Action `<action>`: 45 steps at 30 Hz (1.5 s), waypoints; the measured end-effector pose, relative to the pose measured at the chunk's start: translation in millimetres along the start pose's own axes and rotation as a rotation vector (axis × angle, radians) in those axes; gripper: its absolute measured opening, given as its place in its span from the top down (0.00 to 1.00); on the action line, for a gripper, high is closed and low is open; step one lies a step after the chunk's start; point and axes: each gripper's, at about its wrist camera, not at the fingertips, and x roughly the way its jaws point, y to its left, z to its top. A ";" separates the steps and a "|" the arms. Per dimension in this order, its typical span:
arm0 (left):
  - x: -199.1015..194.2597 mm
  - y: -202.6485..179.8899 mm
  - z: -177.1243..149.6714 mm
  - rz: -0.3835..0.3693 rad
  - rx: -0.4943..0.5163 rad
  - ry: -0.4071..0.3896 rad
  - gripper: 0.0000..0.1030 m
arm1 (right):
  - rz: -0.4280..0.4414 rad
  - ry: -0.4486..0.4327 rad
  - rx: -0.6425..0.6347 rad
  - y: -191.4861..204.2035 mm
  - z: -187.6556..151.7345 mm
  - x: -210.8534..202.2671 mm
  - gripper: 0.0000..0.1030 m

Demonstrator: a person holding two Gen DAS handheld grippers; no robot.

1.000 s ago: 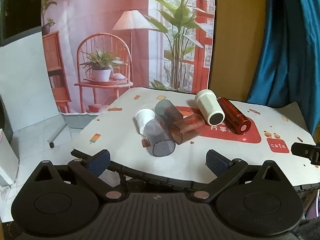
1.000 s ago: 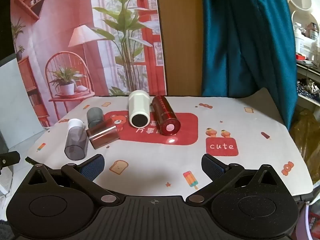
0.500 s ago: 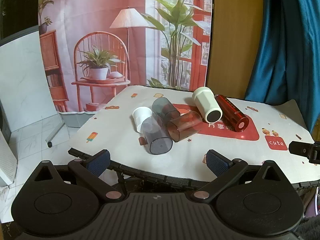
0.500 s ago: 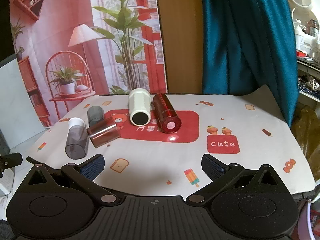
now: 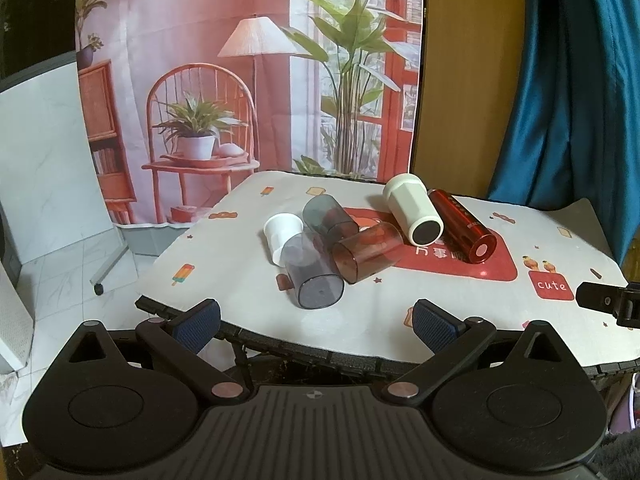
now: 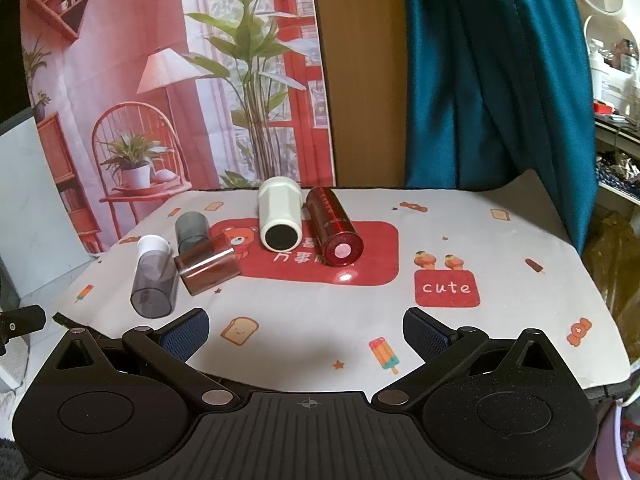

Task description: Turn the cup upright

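Several cups lie on their sides on the patterned table mat (image 5: 400, 304). A grey see-through cup with a white lid (image 5: 310, 270) lies nearest my left gripper. A second grey cup (image 5: 326, 213) and a brown see-through cup (image 5: 366, 252) touch it. A white cup (image 5: 412, 208) and a red cup (image 5: 462, 224) lie side by side further right. My left gripper (image 5: 316, 320) is open and empty at the table's near edge. My right gripper (image 6: 306, 330) is open and empty over the mat's front. The same cups show in the right wrist view: grey (image 6: 154, 278), brown (image 6: 208, 266), white (image 6: 279, 218), red (image 6: 332, 226).
A printed backdrop (image 5: 248, 64) hangs behind the table, with a blue curtain (image 6: 480, 80) to the right. The table's left edge drops to a tiled floor (image 5: 60, 264). The right gripper's tip (image 5: 608, 300) shows at the right of the left wrist view.
Both views shifted slightly; the left gripper rose and drew back a little, so the cups sit lower and smaller. No cup moved. Both grippers stayed open.
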 end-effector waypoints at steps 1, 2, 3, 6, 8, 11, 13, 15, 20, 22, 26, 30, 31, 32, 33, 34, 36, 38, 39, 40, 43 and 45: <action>-0.1 -0.3 -0.4 0.000 0.001 0.001 0.00 | -0.001 0.001 0.001 0.1 -0.4 -0.1 0.00; 0.1 -0.1 -0.5 -0.001 0.000 0.001 0.00 | -0.001 0.001 0.001 0.1 -0.6 -0.5 0.00; 0.0 -0.7 -0.8 -0.002 -0.001 0.001 0.00 | 0.000 0.002 0.002 -0.1 -0.3 -0.7 0.00; 0.0 -0.6 -0.8 -0.003 -0.001 0.000 0.00 | -0.001 0.001 0.004 -0.2 -0.5 -0.7 0.00; 0.2 -1.1 -0.8 -0.003 0.002 -0.001 0.00 | 0.000 0.001 0.005 -0.3 -0.7 -0.7 0.00; 0.5 -0.5 -0.8 -0.001 0.003 0.000 0.00 | 0.002 0.002 0.003 0.4 -0.3 -0.7 0.00; 0.4 0.7 -1.1 -0.001 -0.001 0.000 0.00 | 0.002 0.002 0.002 0.8 0.2 -0.7 0.00; 0.6 0.7 -1.4 0.000 -0.004 0.002 0.00 | 0.002 0.003 0.001 0.9 0.4 -0.6 0.00; 0.7 -1.0 -1.3 -0.003 0.004 0.003 0.00 | 0.002 0.006 0.010 0.5 0.2 0.2 0.00; 0.6 -0.6 -1.1 -0.003 0.002 0.003 0.00 | 0.003 0.006 0.009 0.8 0.1 0.4 0.00; 1.0 0.3 -0.8 -0.002 -0.005 0.004 0.00 | 0.003 0.005 0.002 0.5 -0.5 1.1 0.00; 0.9 -1.7 -1.1 -0.003 0.002 0.002 0.00 | 0.003 0.008 0.009 -0.5 -0.5 1.7 0.00; 0.8 -1.5 -1.2 -0.004 0.002 0.001 0.00 | 0.002 0.007 0.012 -0.6 -0.6 1.8 0.00; 0.6 -1.2 -1.1 -0.004 0.001 0.001 0.00 | 0.003 0.006 0.013 -1.2 -0.3 1.8 0.00; 0.5 -0.5 -1.2 -0.003 0.000 0.001 0.00 | 0.003 0.006 0.013 -1.0 -0.2 1.9 0.00; 0.5 0.0 -1.2 -0.003 -0.001 0.001 0.00 | 0.004 0.007 0.012 -1.5 -0.1 1.8 0.00; 1.2 0.0 -1.2 -0.002 -0.003 0.002 0.00 | 0.005 0.007 0.008 -1.7 0.3 1.6 0.00; 1.3 0.0 -1.3 -0.002 -0.003 0.002 0.00 | 0.004 0.007 0.007 -1.9 0.9 1.9 0.00; 1.3 0.2 -1.3 -0.002 -0.003 0.002 0.00 | 0.004 0.007 0.008 -1.4 0.4 1.7 0.00; 1.3 0.2 -1.2 -0.003 -0.003 0.001 0.00 | 0.004 0.007 0.007 -1.4 0.5 1.8 0.00; 1.6 0.2 -1.1 -0.002 -0.004 0.003 0.00 | 0.003 0.006 0.007 -1.5 0.5 1.6 0.00; 1.4 0.3 -0.7 -0.002 -0.004 0.002 0.00 | 0.004 0.007 0.007 -1.5 0.7 1.9 0.00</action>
